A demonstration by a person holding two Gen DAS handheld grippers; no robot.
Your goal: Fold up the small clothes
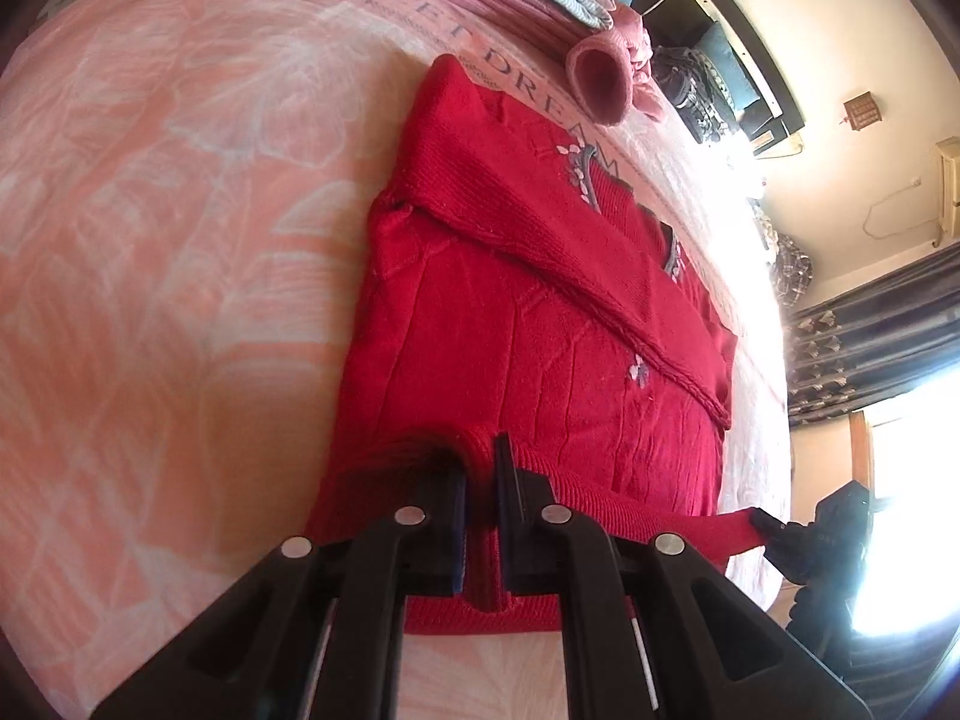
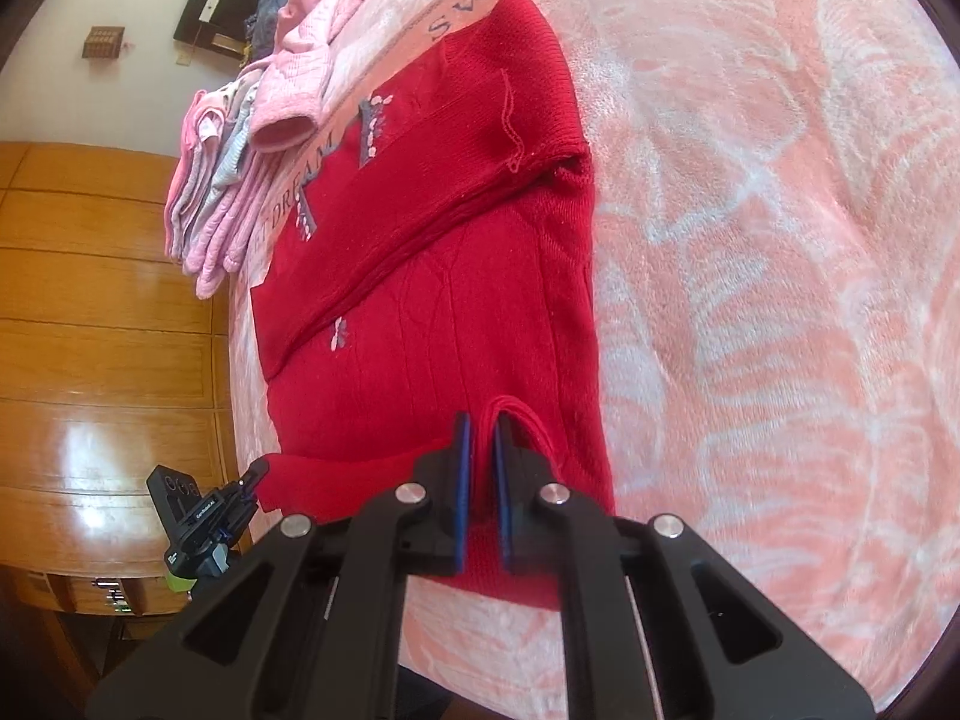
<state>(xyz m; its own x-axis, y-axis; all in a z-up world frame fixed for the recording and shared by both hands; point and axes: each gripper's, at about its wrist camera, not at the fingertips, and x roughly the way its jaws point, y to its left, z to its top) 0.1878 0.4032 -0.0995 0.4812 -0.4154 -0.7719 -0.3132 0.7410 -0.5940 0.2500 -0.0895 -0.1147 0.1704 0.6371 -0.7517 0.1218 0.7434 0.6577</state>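
Observation:
A small red knitted sweater (image 1: 540,312) lies on the pink bedspread (image 1: 150,210), sleeves folded across its body, with grey and pink embroidery near the collar. My left gripper (image 1: 480,450) is shut on a pinch of its bottom hem. At the hem's other corner my right gripper (image 1: 757,517) shows as a black tip gripping the cloth. In the right wrist view the same sweater (image 2: 456,276) runs away from me, and my right gripper (image 2: 480,426) is shut on a raised fold of the hem. The left gripper (image 2: 259,471) holds the far corner there.
A stack of folded pink and striped clothes (image 2: 234,180) lies beyond the collar, with a pink sleeve cuff (image 1: 600,84) nearest. A wooden wardrobe (image 2: 102,312) stands beside the bed. Dark curtains (image 1: 870,336) and a bright window lie off the bed's edge.

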